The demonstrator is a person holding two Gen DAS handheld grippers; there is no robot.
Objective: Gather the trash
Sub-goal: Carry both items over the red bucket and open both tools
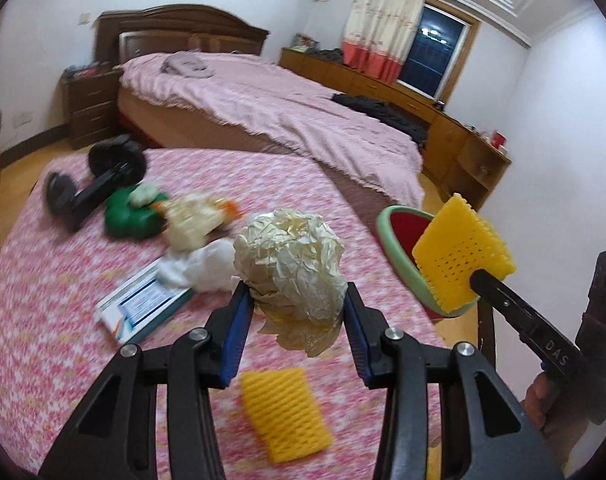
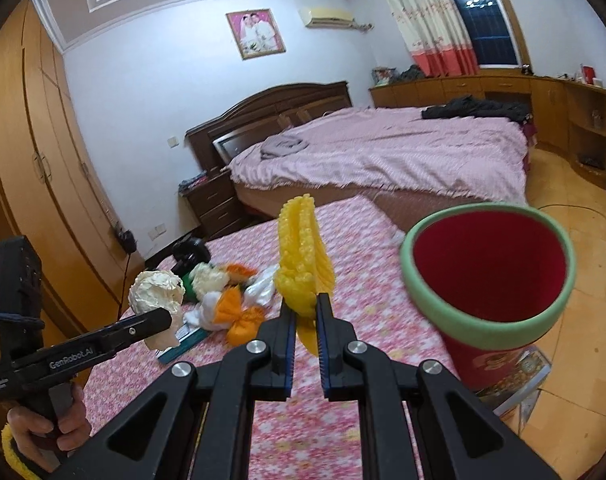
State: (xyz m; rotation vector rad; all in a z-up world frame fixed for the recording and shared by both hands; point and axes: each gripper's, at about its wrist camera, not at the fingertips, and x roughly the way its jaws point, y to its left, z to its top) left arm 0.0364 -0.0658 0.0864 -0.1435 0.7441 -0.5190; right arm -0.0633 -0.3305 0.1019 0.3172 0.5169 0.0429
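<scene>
Cream-coloured crumpled paper (image 1: pixel 291 268), balled up and deeply creased, sits clamped between the blue pads of your left gripper (image 1: pixel 299 304), lifted above the pink floral tabletop (image 1: pixel 55 280). Your right gripper (image 2: pixel 306 312) is pinched narrow on a yellow foam net (image 2: pixel 303 256), ribbed and perforated, just beside the red bin (image 2: pixel 491 264) with its green rim, which stands off the table's edge. A second yellow foam sleeve (image 1: pixel 283 412) lies flat on the cloth below your left gripper. Farther back are white tissue (image 1: pixel 207 264), a booklet (image 1: pixel 143 308), a green object (image 1: pixel 131 216) and black dumbbells (image 1: pixel 99 184). The held net stands upright, its long axis vertical, top end pointing at the ceiling; the sleeve on the table runs lengthwise toward you.
</scene>
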